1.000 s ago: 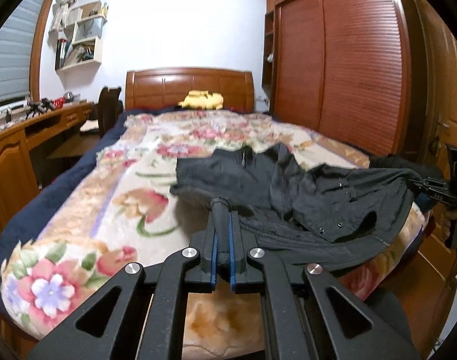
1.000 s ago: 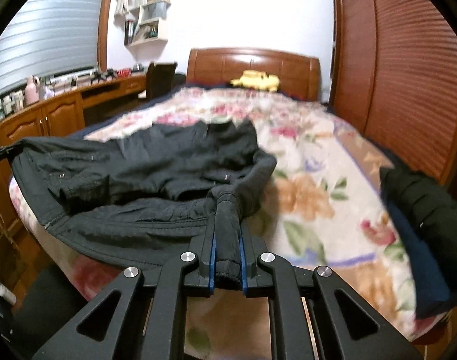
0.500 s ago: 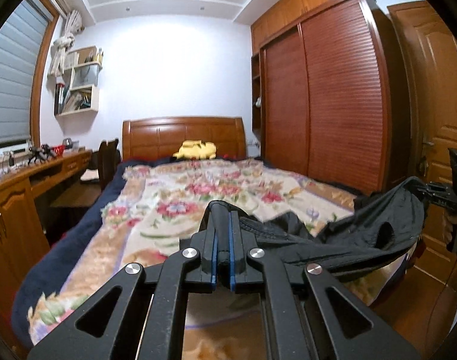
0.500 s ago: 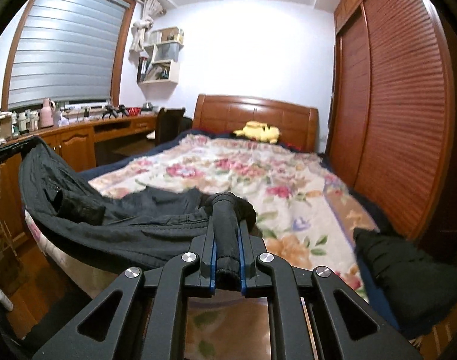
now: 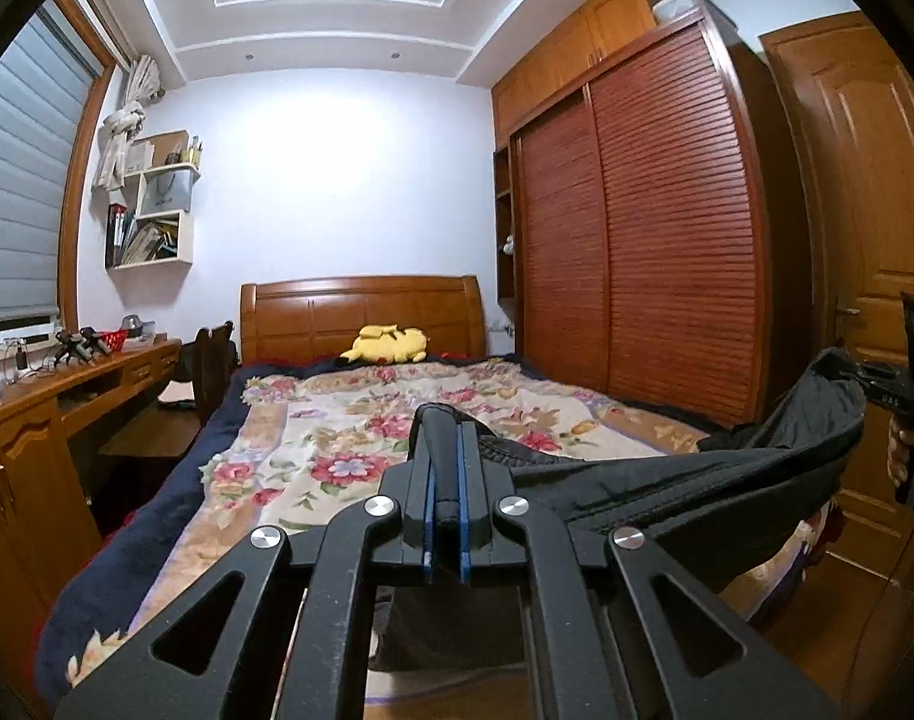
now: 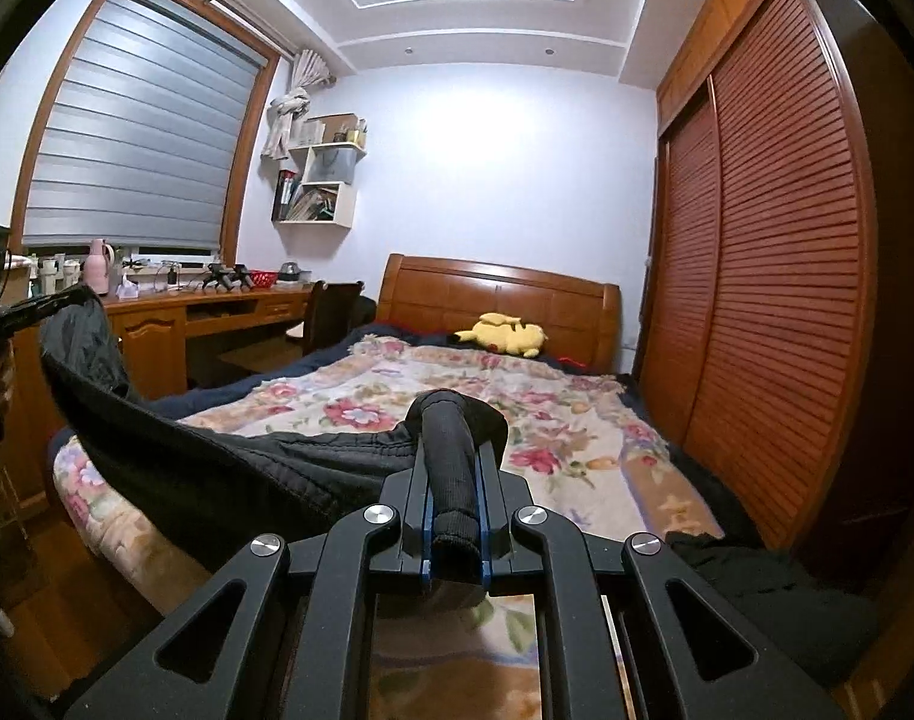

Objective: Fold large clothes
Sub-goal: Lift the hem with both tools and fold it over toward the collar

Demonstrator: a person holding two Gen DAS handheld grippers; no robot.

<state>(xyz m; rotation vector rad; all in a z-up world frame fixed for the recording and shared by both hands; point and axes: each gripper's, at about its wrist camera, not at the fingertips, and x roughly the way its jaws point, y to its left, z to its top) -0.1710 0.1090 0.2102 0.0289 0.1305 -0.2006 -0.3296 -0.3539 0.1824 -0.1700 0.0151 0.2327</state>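
1. Bedroom, left wrist view: wooden bed with floral quilt (image 5: pixel 360 450), yellow plush toy (image 5: pixel 387 345) by the headboard. Left tool (image 5: pixel 444 474) clamped on the black jacket (image 5: pixel 697 492), which hangs stretched above the quilt toward the right tool (image 5: pixel 877 381).
2. Right wrist view: right tool (image 6: pixel 453 474) clamped on a jacket cuff; the cloth spans left to the left tool (image 6: pixel 33 309).
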